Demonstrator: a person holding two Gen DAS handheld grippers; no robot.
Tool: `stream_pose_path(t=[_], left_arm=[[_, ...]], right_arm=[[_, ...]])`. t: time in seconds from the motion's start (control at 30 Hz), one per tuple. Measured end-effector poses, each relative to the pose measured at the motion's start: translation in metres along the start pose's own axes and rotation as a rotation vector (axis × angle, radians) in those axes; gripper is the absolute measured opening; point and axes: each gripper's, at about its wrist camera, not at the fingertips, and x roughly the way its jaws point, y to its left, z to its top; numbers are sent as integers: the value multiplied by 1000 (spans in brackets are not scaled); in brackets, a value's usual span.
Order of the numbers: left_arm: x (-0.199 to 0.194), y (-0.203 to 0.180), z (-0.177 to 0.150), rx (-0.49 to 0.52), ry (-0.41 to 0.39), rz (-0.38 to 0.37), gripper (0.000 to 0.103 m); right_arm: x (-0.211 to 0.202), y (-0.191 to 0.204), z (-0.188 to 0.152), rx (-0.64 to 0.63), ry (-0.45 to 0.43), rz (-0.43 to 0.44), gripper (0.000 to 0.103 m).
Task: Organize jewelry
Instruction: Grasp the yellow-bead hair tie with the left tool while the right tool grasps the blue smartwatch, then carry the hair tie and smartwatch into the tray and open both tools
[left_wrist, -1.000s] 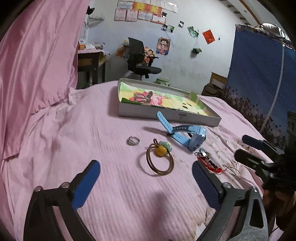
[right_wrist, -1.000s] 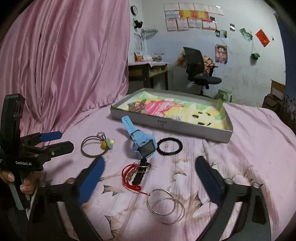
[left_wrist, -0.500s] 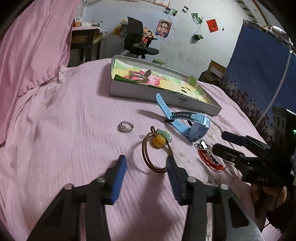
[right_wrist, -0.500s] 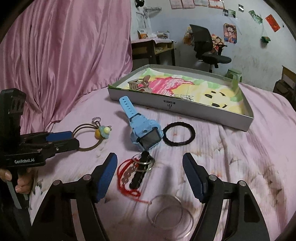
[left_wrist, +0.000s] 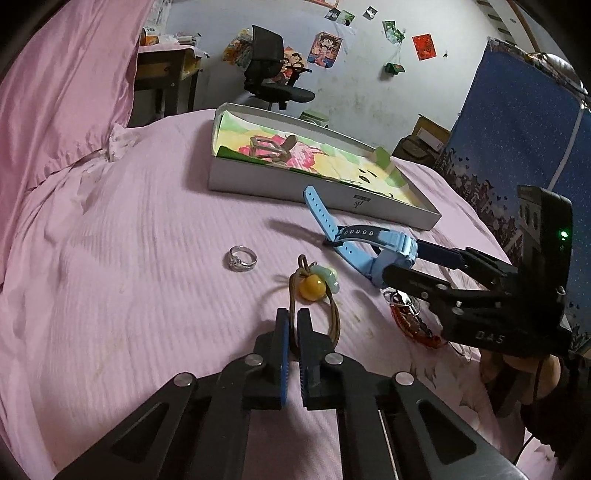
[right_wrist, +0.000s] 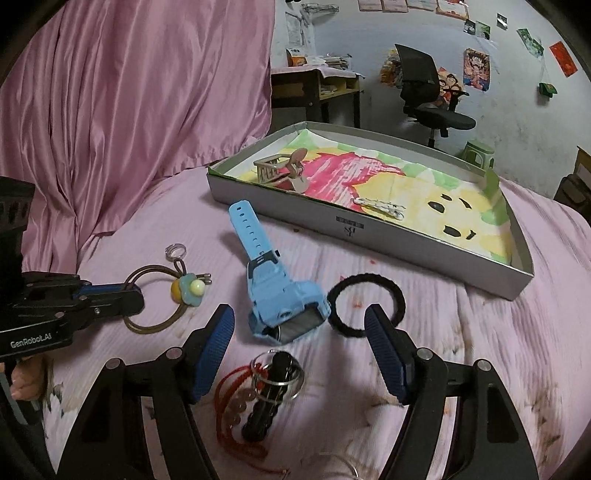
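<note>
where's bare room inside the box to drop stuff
The grey cardboard box is bare over its yellow right half, right of the pale chain. Its left corner is crowded by the tan hair claw clip.

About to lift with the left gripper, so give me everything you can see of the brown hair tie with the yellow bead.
The brown hair tie is a thin doubled elastic loop lying flat on the pink bedspread. A round yellow bead sits beside a pale blue-green charm at its far end, where a small knotted loop sticks out. The left gripper has just been closing and is now pinched on the loop's near side. A silver ring and a blue watch lie nearby, not touching.
</note>
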Motion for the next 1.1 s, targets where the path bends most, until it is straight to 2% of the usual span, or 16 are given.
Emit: stream_pose_path(t=[0.13, 0.27, 0.37, 0.43, 0.77, 0.83, 0.87, 1.1], left_arm=[[-2, -3, 5, 7, -8, 2, 3], [-5, -7, 12, 25, -23, 7, 3], [-10, -12, 21, 52, -35, 5, 3], [-15, -13, 29, 52, -45, -27, 3], [-31, -16, 72, 71, -122, -42, 3], [-30, -14, 79, 71, -134, -45, 3], [-30, -14, 83, 73, -139, -46, 3], [-18, -13, 110, 58, -151, -42, 3]], right_arm=[[4, -2, 2, -1, 9, 6, 56], [7, -1, 2, 0, 18, 13, 38], [5, -2, 1, 5, 10, 14, 38], [3, -3, 0, 9, -2, 13, 37], [-17, -11, 5, 46, -102, 11, 32], [-19, -10, 6, 42, -112, 2, 18], [-19, -11, 7, 45, -117, 4, 15], [-18, -18, 15, 52, -131, 7, 15]])
